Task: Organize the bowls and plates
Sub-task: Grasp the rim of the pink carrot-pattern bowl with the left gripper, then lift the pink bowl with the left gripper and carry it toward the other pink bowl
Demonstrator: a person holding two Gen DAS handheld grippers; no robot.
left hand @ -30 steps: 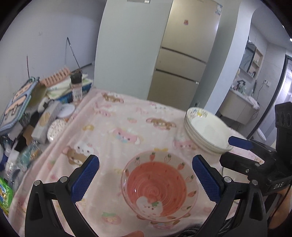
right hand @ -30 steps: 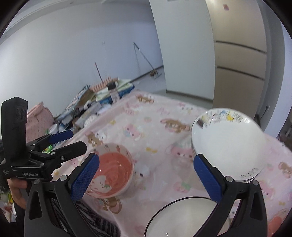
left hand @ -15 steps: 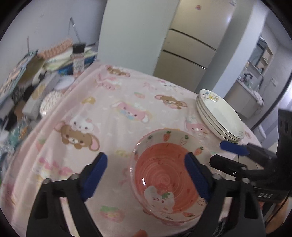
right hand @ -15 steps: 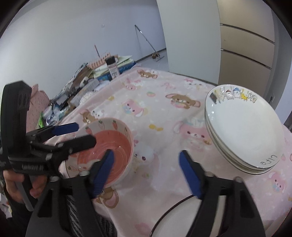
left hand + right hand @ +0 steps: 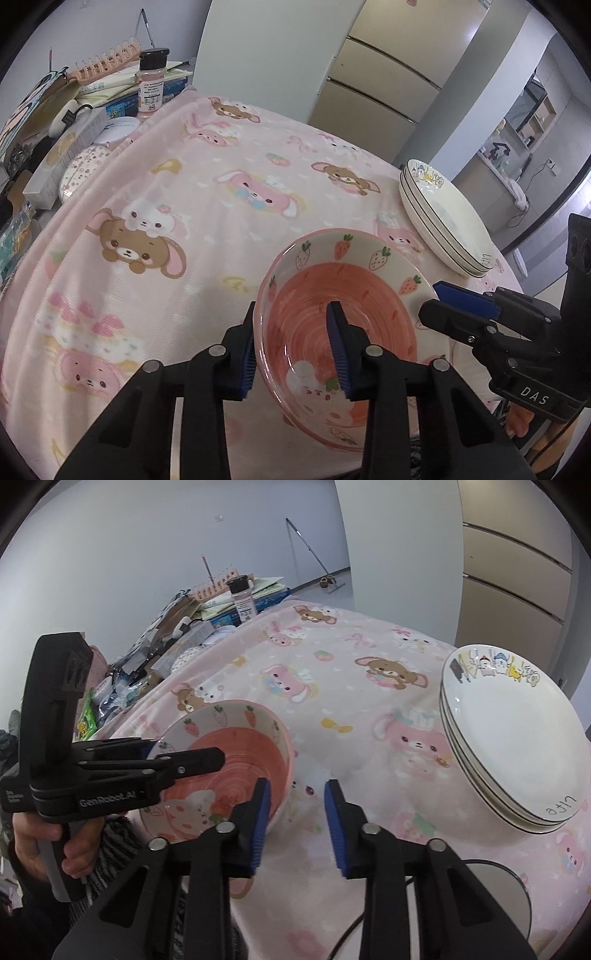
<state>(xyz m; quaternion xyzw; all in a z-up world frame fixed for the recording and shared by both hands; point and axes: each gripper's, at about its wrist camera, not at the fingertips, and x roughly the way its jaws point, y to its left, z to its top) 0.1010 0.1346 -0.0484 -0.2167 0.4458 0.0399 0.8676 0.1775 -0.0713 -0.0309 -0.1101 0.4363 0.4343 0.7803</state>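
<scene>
Round mirror-like disc (image 5: 495,893), perhaps a lid, partly hidden behind right gripper (image 5: 297,825).

I see a counter under a pink cartoon-animal blanket (image 5: 207,206), bearing a pink strawberry-print ceramic bowl (image 5: 343,291) and stacked white ceramic plates (image 5: 447,218).

My left tool (image 5: 291,347) has narrowed from wide open to straddle the pink bowl's (image 5: 343,295) near-left rim, while my right tool (image 5: 295,819) has half closed.

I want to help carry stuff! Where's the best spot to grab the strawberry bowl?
Grab the strawberry bowl by its thin rim, on the near side, one finger inside the wall and one outside. It's too wide to grip across, and the open top leaves the rim free. The left tool already straddles the rim that way.
</scene>
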